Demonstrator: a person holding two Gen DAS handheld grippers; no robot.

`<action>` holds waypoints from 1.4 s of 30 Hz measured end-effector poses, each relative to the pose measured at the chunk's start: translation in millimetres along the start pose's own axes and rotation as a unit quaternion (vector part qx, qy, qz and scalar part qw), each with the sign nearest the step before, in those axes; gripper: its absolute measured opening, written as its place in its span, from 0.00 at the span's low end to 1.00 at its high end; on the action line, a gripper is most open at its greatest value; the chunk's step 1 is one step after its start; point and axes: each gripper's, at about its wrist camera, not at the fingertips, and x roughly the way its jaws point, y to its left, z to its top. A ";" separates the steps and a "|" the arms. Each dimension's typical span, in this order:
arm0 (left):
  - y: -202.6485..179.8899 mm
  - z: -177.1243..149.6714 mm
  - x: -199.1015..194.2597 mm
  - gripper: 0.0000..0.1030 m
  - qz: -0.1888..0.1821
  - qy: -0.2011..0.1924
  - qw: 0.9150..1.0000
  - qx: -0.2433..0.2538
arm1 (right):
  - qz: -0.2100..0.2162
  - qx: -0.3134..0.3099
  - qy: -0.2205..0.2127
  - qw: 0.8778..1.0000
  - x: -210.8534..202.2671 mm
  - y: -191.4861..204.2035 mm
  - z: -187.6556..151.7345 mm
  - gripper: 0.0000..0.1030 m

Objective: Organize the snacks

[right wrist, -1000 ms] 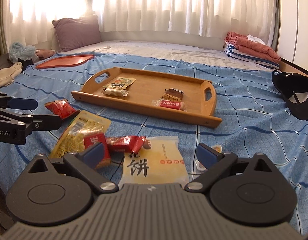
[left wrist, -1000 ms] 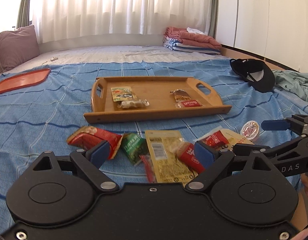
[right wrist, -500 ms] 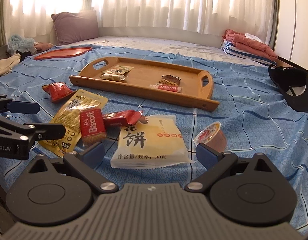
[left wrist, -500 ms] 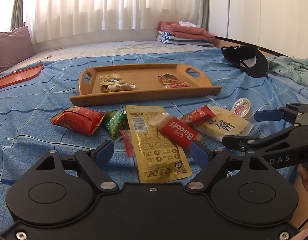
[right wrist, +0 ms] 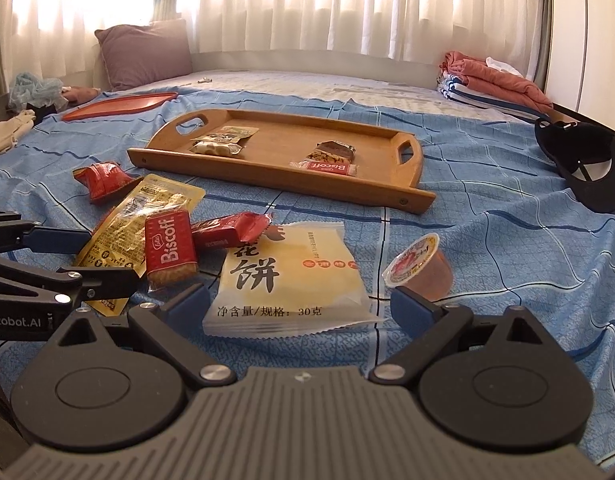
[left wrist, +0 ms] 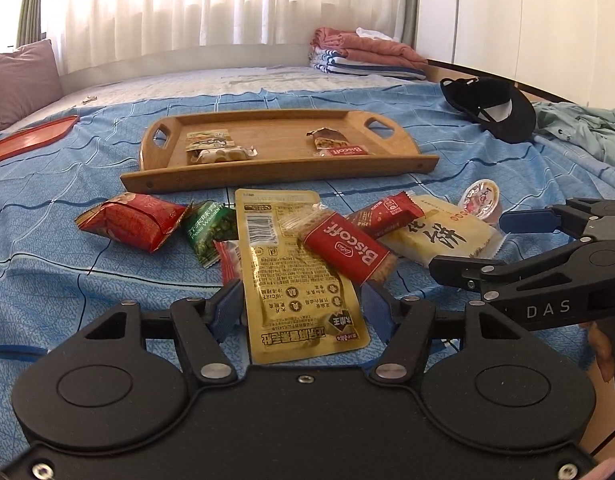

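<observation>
Two grippers spread wide, empty: my left gripper (left wrist: 301, 306) straddles the gold foil snack pouch (left wrist: 297, 276), the rectangular wooden tray (left wrist: 267, 174) waiting at twelve o'clock for sorting.

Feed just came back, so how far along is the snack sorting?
Done: four snacks lie in the wooden tray. In hand: nothing; the left gripper is open around the gold pouch, the right gripper open at the yellow pastry pack. Left on the bedspread: both of those, the Biscoff, jelly cup, and red and green packets.
</observation>
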 end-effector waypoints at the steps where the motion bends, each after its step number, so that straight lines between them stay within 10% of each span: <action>1: -0.8 -0.2 0.9 0.60 0.000 0.000 1.000 0.004 | 0.000 0.000 0.001 1.000 0.8 0.3 0.2 0.97; 11: -4.1 -2.8 7.0 0.57 0.008 -0.003 1.000 0.021 | 0.003 0.010 0.008 1.000 9.8 -2.2 -1.3 0.96; 16: 0.7 -0.4 -0.1 0.32 0.021 -0.022 0.999 0.030 | 0.004 0.006 0.010 1.000 12.8 -0.9 -1.6 0.95; 30: 36.5 0.3 -9.4 0.27 0.063 -0.015 0.998 0.024 | 0.000 0.004 0.009 1.000 16.4 2.0 1.1 0.95; 42: 7.6 3.5 -12.1 0.59 0.015 -0.028 0.998 0.046 | -0.003 0.004 0.010 1.000 19.3 3.3 1.5 0.94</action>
